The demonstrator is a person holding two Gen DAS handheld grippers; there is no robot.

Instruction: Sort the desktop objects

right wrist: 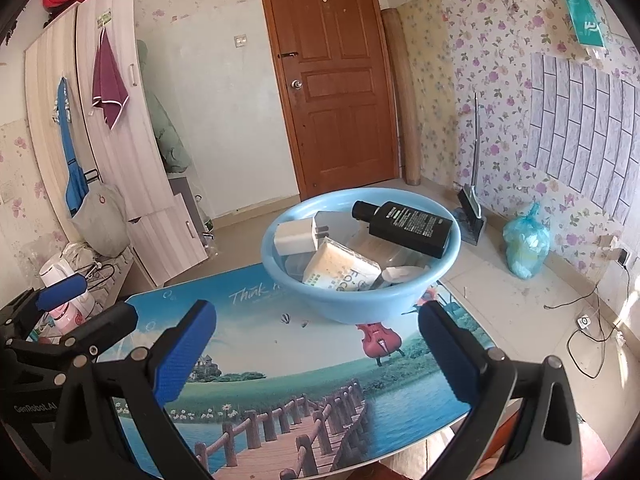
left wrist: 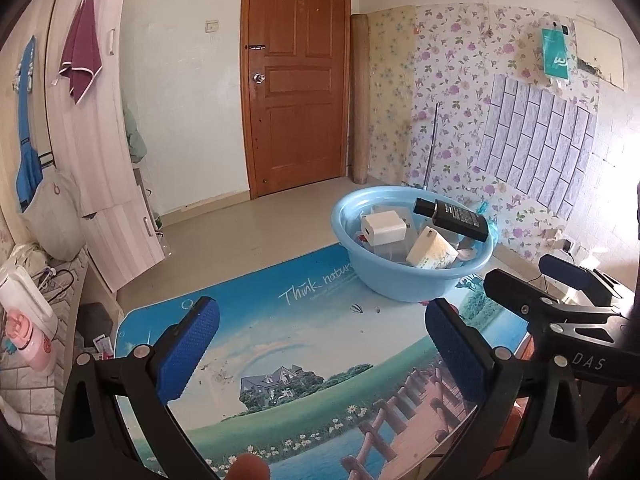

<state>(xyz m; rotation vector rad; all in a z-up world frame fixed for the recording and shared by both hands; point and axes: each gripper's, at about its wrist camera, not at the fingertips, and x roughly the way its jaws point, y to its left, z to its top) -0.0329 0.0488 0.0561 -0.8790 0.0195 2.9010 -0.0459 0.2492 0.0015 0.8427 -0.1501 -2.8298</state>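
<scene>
A light blue basin (left wrist: 416, 280) (right wrist: 352, 300) stands at the far side of a small table with a landscape-print top (left wrist: 304, 360) (right wrist: 304, 380). Inside it lie a black bottle (left wrist: 452, 218) (right wrist: 402, 222), a white charger (left wrist: 383, 229) (right wrist: 295, 236), a cream packet (left wrist: 432, 250) (right wrist: 340, 270) and other small items. My left gripper (left wrist: 322, 356) hovers open above the table's near part, nothing between its blue pads. My right gripper (right wrist: 316, 354) is also open and empty, short of the basin. Each gripper shows at the edge of the other's view.
A brown door (left wrist: 296, 76) faces me across a tiled floor. A white wardrobe (right wrist: 104, 120) with hung towels stands left. A low shelf with a white kettle (right wrist: 60, 276) sits beside the table. A blue bag (right wrist: 524, 244) and cables (right wrist: 592, 320) lie on the floor right.
</scene>
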